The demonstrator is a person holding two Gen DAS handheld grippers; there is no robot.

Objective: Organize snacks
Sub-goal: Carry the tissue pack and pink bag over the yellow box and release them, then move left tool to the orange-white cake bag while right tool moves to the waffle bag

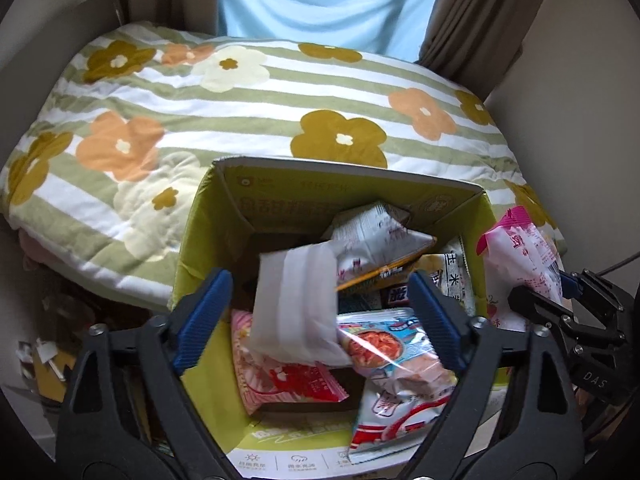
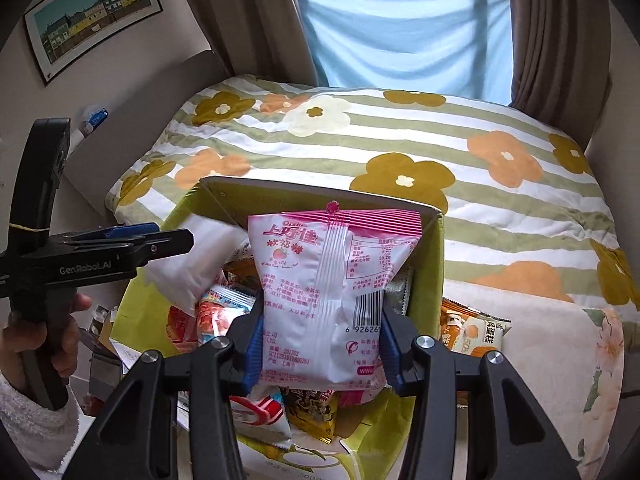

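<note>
Gripping: right claw (image 2: 320, 354) clamps a pink-and-white snack bag (image 2: 332, 292), held upright above the green cardboard box (image 2: 430, 276) near the bed's front edge.
Spread wide: left claw (image 1: 320, 320) grips nothing; a white packet (image 1: 294, 304) sits blurred between its blue fingers, over the box.
Writing: bag reads "上好佳", barcode "6 92626"; left claw's body reads "GenRobot.AI".
Beside box: orange snack pack (image 2: 472, 330) on the bed.

The left claw (image 1: 320, 316) hangs with its blue-padded fingers (image 1: 204, 312) spread wide apart, gripping nothing. At its 3 o'clock, the right claw (image 2: 320, 344) is clamped on a pink-and-white snack bag (image 2: 332, 280), held upright.
</note>
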